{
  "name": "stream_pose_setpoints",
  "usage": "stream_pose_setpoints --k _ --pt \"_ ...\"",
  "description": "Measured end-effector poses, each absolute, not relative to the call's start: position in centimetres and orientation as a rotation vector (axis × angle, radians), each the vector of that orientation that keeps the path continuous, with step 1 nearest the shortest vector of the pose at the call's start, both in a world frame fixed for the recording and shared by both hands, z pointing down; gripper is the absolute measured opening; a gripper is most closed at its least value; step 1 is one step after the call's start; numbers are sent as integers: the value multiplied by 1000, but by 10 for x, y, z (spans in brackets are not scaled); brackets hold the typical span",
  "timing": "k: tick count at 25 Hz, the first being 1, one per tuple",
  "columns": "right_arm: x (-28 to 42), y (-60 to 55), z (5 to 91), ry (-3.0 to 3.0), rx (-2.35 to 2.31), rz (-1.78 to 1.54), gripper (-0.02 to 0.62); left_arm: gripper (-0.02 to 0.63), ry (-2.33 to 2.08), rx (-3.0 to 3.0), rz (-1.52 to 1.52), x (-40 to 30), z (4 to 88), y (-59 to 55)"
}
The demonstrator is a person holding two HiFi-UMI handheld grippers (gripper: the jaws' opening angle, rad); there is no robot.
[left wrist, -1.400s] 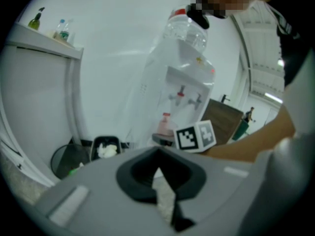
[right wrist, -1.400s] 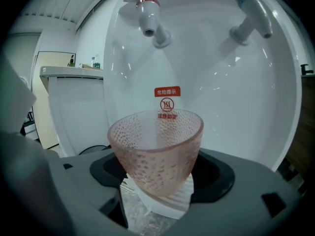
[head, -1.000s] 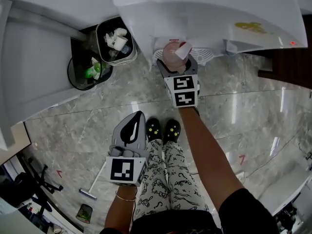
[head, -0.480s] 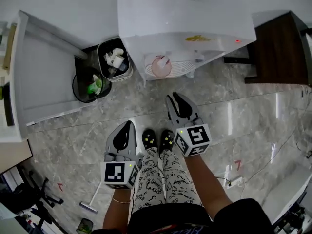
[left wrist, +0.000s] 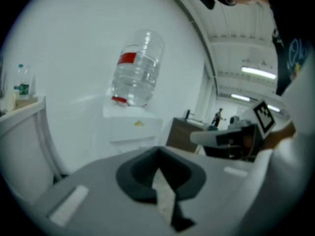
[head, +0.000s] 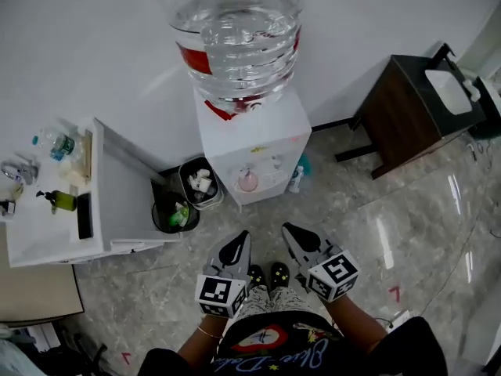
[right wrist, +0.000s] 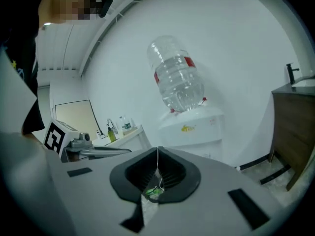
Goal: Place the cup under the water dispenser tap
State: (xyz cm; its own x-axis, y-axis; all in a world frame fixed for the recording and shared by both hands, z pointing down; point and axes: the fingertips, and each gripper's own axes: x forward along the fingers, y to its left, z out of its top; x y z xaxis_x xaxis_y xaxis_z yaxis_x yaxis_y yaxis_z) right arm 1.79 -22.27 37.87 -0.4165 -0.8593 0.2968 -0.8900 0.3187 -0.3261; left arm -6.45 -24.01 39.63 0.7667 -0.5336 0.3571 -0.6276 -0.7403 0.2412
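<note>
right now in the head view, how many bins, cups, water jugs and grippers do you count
bins: 2 (square bin, round bin)
cups: 1 (pink cup)
water jugs: 1 (water jug)
grippers: 2 (left gripper, right gripper)
total: 6

Grey left claw (head: pixel 243 237), right claw (head: pixel 287 229), black shirt (head: pixel 270 357).

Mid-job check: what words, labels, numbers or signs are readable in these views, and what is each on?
"Blue": cursive print on the person's shirt; the rest is illegible.
Red label on the water bottle: blurred, unreadable.
Yellow sticker on the dispenser: unreadable.
Bottles on the counter: too small.
Cubes on the left tool and right tool: marker squares only, no letters.
</note>
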Motion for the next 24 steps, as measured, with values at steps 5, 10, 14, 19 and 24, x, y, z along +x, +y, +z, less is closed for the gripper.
stream_pose_setpoints --k 5,10,14,19,24 --pt "17 -219 319 -2581 1689 556 15 -4 -852 2711 367 -52 341 -233" --pt "14 -209 301 -2581 1658 482 15 -3 -822 2846 377 -43 312 -220" --pt "14 -194 312 -2575 1647 565 15 -5 -816 2852 366 -40 312 -211" --pt "11 -184 318 -2579 1618 581 15 -3 -843 2817 362 -48 318 -202" --pt "9 -186 319 -2581 1611 604 15 -3 -848 2773 348 -52 317 -203"
